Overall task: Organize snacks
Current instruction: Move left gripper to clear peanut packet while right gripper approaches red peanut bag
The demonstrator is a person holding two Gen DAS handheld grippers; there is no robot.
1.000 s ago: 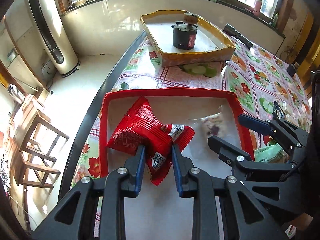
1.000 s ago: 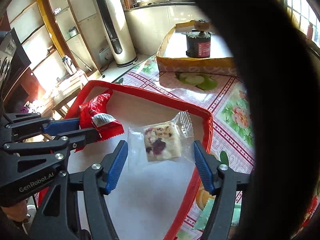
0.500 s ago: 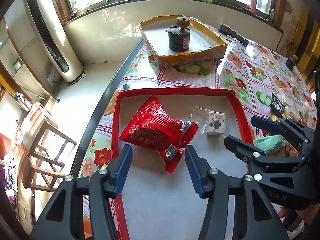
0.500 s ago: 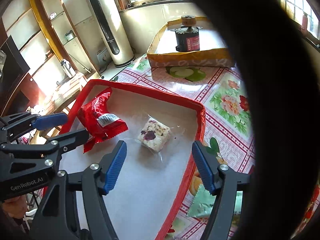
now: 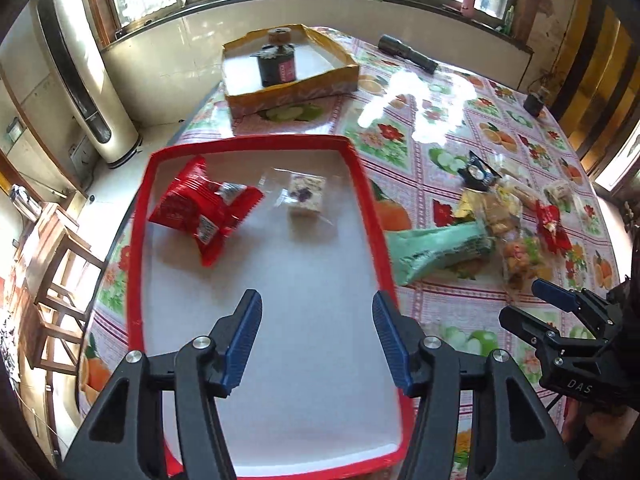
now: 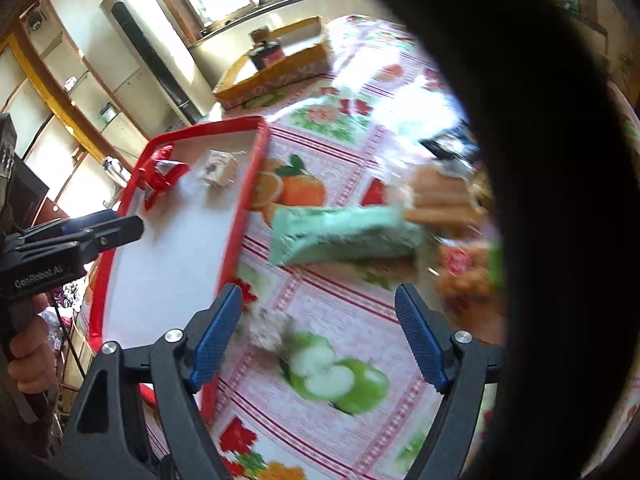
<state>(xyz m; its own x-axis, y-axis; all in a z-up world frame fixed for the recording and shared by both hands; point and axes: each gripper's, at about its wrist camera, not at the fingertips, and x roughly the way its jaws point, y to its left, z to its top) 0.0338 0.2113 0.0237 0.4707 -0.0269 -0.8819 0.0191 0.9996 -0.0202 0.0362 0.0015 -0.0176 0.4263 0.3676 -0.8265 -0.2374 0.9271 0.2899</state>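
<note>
**Two snacks delivered; the pile beside the tray is next**

Both grippers are seen with jaws spread and nothing between them. The left gripper (image 5: 316, 338) is held above the near end of the red tray (image 5: 138, 240); its jaws have just been opening. Well ahead of it, to the left, the red packet (image 5: 200, 208) lies in the tray, with the clear-wrapped cake (image 5: 306, 194) just beside that packet. The right gripper (image 6: 320, 334) is poised over the flowered tablecloth (image 6: 320, 148), outside the tray's edge; its jaws have likewise just been widening. The mint-green packet (image 6: 344, 234) lies ahead of it, slightly right, with further loose snacks (image 5: 508, 216) beyond.

The next pick is judged best made on the green packet: it should be approached across its narrow width, with the pads lowered either side before closing, so that neighbouring wrappers are not dragged along.

Compared with a second ago, the red packet is no longer clamped by the left gripper, the cake no longer sits between the right pads, and both grippers have been drawn back, the right one clear of the tray.
</note>
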